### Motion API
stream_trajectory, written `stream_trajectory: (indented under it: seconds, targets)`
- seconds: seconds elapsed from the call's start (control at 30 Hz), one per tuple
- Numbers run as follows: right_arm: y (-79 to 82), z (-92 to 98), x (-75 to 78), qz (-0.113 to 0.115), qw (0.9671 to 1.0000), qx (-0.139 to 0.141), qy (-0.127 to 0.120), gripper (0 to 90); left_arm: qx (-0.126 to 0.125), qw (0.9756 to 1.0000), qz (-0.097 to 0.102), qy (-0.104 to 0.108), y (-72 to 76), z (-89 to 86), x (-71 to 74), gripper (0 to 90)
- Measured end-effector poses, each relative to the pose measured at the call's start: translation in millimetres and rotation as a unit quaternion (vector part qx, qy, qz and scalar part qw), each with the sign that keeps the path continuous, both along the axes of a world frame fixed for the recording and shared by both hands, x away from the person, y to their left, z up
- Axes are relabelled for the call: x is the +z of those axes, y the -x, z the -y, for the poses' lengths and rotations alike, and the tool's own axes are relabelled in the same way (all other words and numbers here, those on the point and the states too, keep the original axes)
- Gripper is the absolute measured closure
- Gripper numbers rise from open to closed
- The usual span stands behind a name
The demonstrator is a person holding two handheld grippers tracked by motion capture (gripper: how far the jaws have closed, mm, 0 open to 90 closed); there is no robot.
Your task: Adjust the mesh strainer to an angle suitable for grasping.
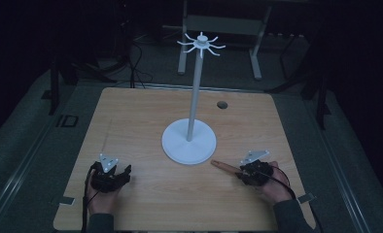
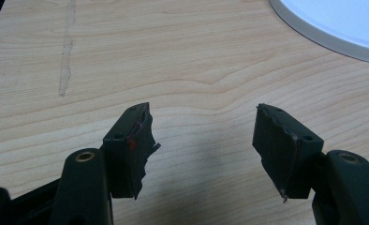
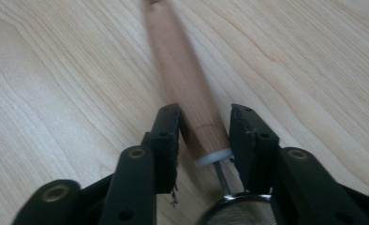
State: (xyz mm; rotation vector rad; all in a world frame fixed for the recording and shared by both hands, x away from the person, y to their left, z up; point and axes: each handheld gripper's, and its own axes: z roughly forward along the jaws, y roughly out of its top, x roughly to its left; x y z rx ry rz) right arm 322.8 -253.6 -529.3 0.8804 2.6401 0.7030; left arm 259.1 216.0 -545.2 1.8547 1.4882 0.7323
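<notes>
Strainer handle (image 3: pixel 185 79) is light brown wood, round, tapering toward its far tip, with a white collar at the near end and a thin metal wire running from the collar to a mesh rim at the bottom of the right gripper view. Mesh bowl is mostly cut off there, so its shape is hard to tell. Handle lies on the worktop (image 1: pixel 146 121), seen in the high view as a brown stick (image 1: pixel 224 166) pointing left toward the stand base, tip just beside the base, not clearly touching.

Right gripper (image 3: pixel 203 126) has its jaws on both sides of the handle near the collar, closed in on it, grasping the handle. In the high view the right gripper (image 1: pixel 245 174) sits at the right front of the worktop, a hand behind it.

Left gripper (image 2: pixel 203 136) is released, jaws wide apart over bare wood, nothing between them. In the high view the left gripper (image 1: pixel 119 177) sits at the left front, well apart from the strainer.

Stand (image 1: pixel 194 97) is white, with a round flat base at mid-worktop, a tall thin pole and a ring of short hooks on top. Base edge (image 2: pixel 332 28) shows at the top right of the left gripper view.

Worktop is light wood grain with a small dark hole (image 1: pixel 222 104) near the far edge.
</notes>
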Motion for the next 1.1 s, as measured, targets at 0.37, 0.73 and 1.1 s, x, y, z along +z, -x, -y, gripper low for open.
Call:
stream_trajectory:
  seconds: [0.37,0.73,1.1]
  targets:
    - [-13.5,-18.8,9.0,-0.045,0.9931,0.057,0.092,67.3,0.0,1.0,0.0,0.001,-0.1,0.2,-0.2,38.0]
    - [-30.2,-20.3,5.7,-0.114,0.985,0.069,0.11,68.2,-0.002,1.0,-0.001,0.0,-0.4,0.6,-0.3,38.0]
    - [-27.9,-22.4,5.1,-0.111,0.985,0.08,0.105,69.5,-0.001,1.0,-0.001,0.0,-1.0,0.9,-0.7,38.0]
